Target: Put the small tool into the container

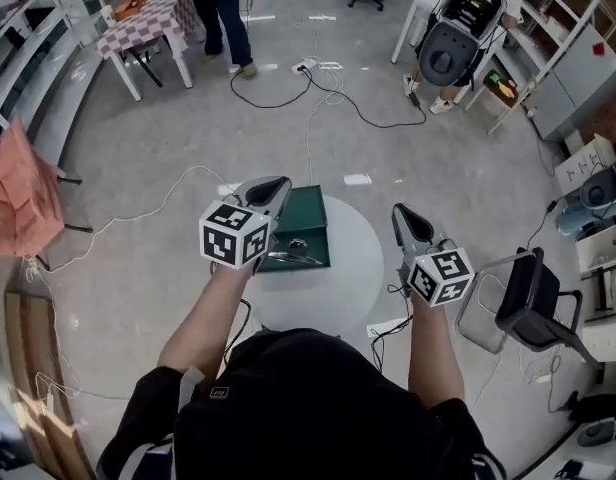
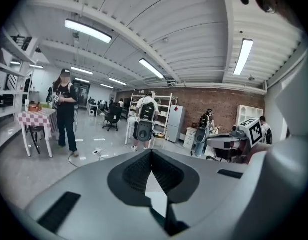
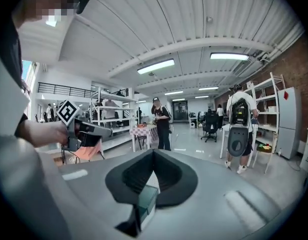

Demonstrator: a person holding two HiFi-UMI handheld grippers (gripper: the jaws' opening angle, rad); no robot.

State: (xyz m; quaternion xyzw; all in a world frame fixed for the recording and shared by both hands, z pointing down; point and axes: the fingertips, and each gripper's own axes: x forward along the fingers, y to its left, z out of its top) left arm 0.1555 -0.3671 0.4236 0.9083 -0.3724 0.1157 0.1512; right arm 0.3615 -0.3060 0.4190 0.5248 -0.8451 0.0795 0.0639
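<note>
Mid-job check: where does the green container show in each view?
Head view: green container centre, on the round white table.
Left gripper view: not identifiable.
Right gripper view: green edge low centre, beneath the jaws.
Shared landmark: checkered table, top left in head view, left in left gripper view, centre in right gripper view.

At frame centre, the bare right half of the round white table (image 1: 353,268) gives open passage between the two grippers. The green container (image 1: 308,218) takes up the table's upper left. The left gripper (image 1: 276,186) hangs over the container's left edge and blocks that side, and a small tool (image 1: 291,254) lies at its lower edge. The right gripper (image 1: 402,213) hovers just off the table's right rim. A black chair (image 1: 528,298) crowds the floor at lower right, and loose cables (image 1: 138,213) trail across the floor at left.
</note>
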